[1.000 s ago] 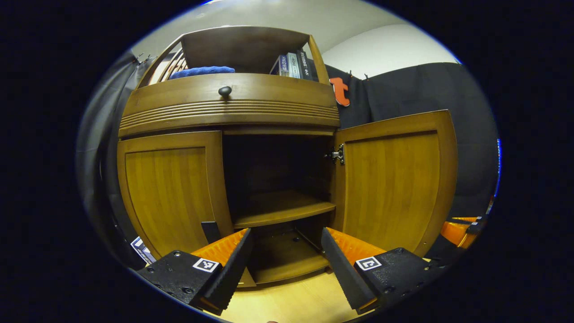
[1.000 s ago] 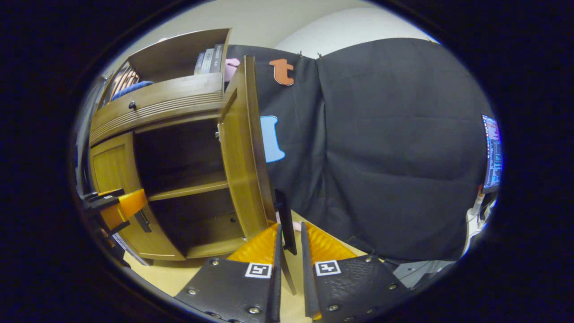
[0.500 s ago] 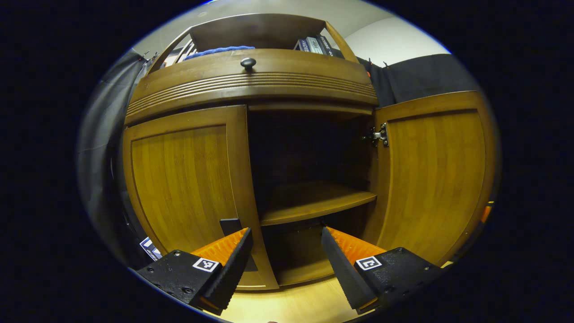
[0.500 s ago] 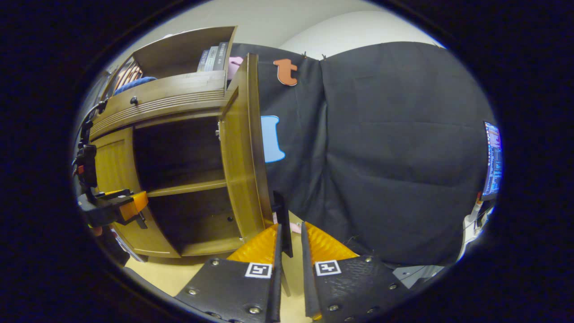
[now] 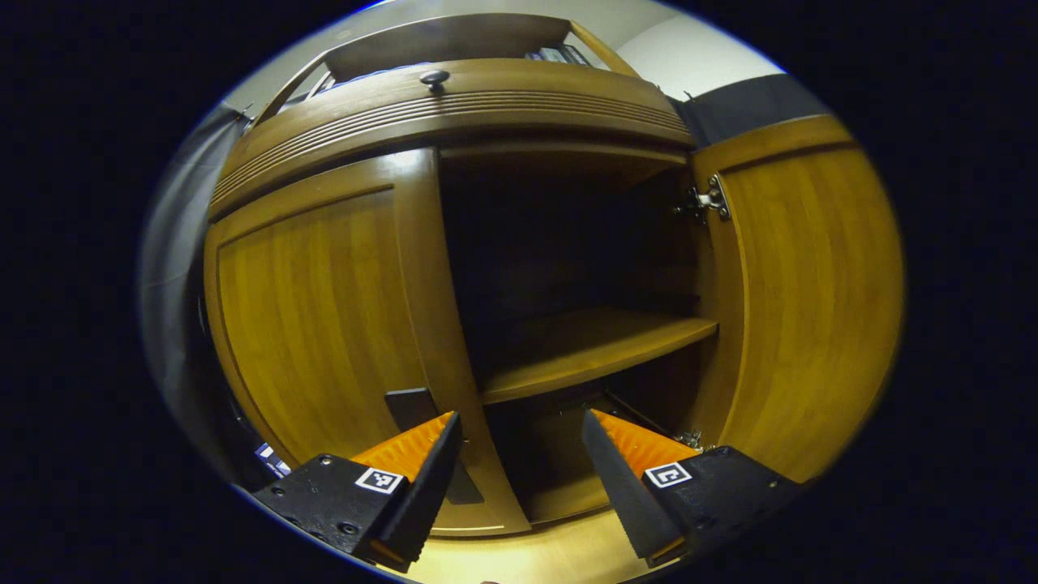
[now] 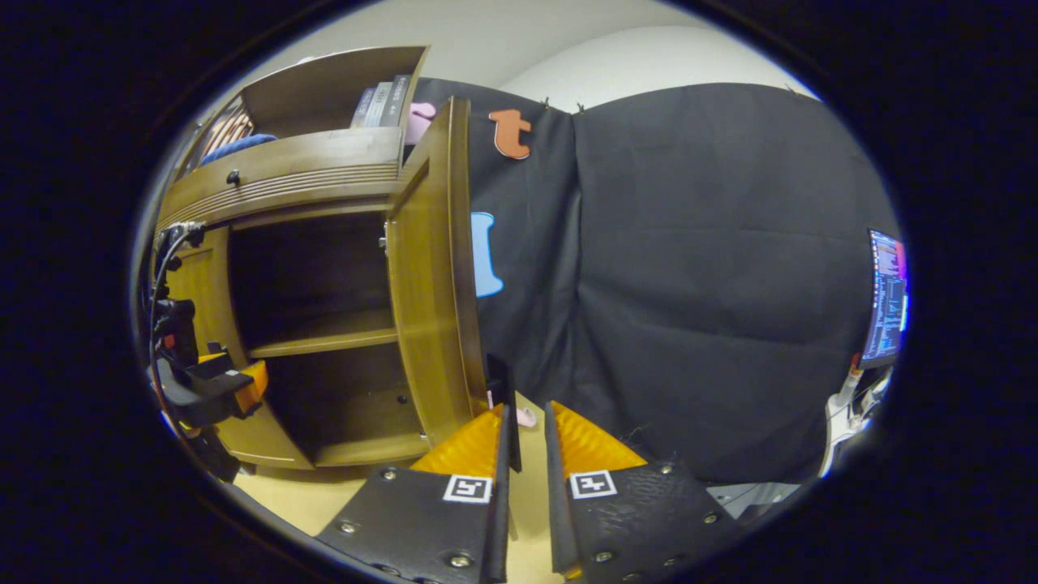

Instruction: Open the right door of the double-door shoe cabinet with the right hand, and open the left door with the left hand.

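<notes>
Warm indoor light gleams on the amber wooden cabinet doors (image 5: 324, 308), while the cabinet's open interior (image 5: 559, 259) sinks into deep shadow. Fisheye distortion bows every edge. Focus stays sharp; a distant glowing monitor screen (image 6: 885, 296) smears slightly.

Left gripper view: low and close before the shoe cabinet (image 5: 454, 105), facing straight into its open right half, tilted upward. Right gripper view: farther off to the right, level with the swung-out right door (image 6: 430, 268), looking along its edge toward the booth wall (image 6: 689, 268). Shared: cabinet interior, inner shelf (image 5: 592, 345), right door.
</notes>
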